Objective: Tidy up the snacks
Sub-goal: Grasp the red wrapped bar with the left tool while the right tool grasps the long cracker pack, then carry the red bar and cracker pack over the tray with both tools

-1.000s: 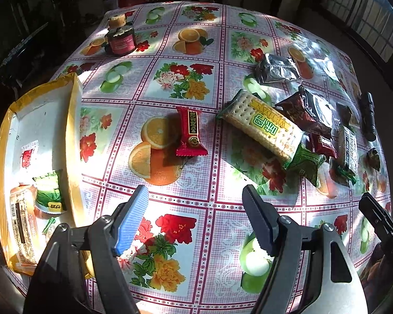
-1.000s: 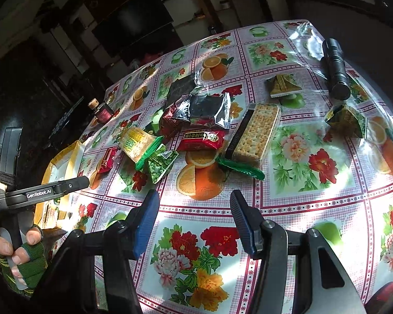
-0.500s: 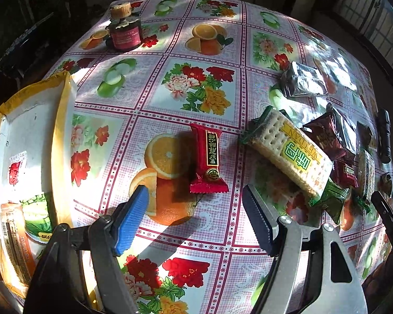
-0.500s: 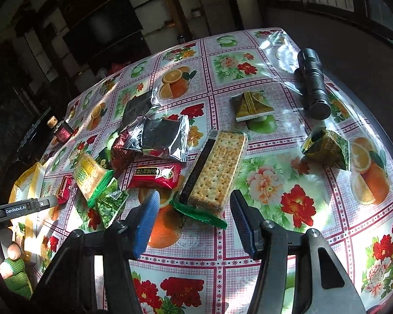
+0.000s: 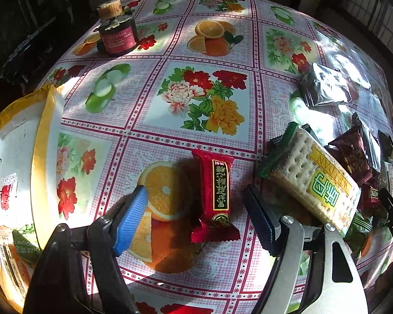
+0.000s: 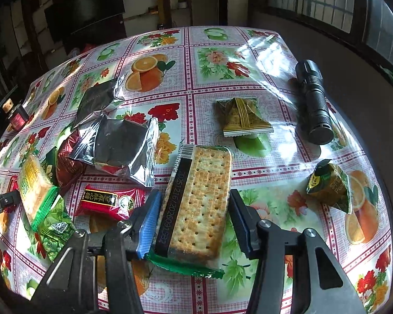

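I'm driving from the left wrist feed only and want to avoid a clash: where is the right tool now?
Observer: The right tool is open, with one finger on each side of a clear-wrapped cracker pack, not closed on it.
Operator: Anything beyond that pack?
Observer: A gold-green snack packet lies alone past it, apart from the pile.
Operator: More loose snacks that side?
Observer: A triangular green packet sits farther right, on its own.

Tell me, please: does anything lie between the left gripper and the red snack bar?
Nothing visible does. The red snack bar lies on the tablecloth between the open fingers of the left gripper, untouched. The cracker pack lies apart, to its right.
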`<state>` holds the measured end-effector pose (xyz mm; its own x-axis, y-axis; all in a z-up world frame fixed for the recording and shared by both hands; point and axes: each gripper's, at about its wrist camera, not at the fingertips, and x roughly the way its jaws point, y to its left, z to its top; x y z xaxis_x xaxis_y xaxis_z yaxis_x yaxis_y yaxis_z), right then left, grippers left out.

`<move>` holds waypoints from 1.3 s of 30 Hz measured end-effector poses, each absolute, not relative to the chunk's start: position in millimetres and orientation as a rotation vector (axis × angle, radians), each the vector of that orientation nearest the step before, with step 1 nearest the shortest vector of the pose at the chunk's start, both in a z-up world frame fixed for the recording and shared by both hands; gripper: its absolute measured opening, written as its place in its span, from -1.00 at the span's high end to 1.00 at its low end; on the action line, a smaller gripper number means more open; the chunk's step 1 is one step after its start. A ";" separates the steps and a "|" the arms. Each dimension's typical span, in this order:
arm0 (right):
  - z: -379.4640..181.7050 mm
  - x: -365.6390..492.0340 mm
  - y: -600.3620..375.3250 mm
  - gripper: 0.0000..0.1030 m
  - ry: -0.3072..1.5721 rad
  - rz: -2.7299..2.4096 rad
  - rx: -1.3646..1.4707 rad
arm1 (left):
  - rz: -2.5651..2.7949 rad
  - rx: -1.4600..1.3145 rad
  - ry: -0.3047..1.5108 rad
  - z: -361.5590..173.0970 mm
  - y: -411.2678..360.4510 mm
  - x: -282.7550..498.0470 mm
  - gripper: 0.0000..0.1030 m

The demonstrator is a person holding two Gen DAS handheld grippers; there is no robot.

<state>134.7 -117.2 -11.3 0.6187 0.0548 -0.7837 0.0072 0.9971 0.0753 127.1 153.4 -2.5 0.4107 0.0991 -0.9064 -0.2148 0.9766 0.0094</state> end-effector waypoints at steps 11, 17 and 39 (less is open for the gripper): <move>28.1 86.1 -128.1 0.12 0.802 0.162 0.173 | 0.170 -0.021 1.089 17.6 122.4 83.4 0.60; 57.5 39.8 -95.0 0.12 0.752 0.363 0.189 | 0.199 0.018 1.028 44.4 106.5 35.6 0.60; 67.0 -9.7 18.4 0.12 0.757 0.671 0.093 | 0.346 -0.039 0.925 83.2 166.1 -47.0 0.60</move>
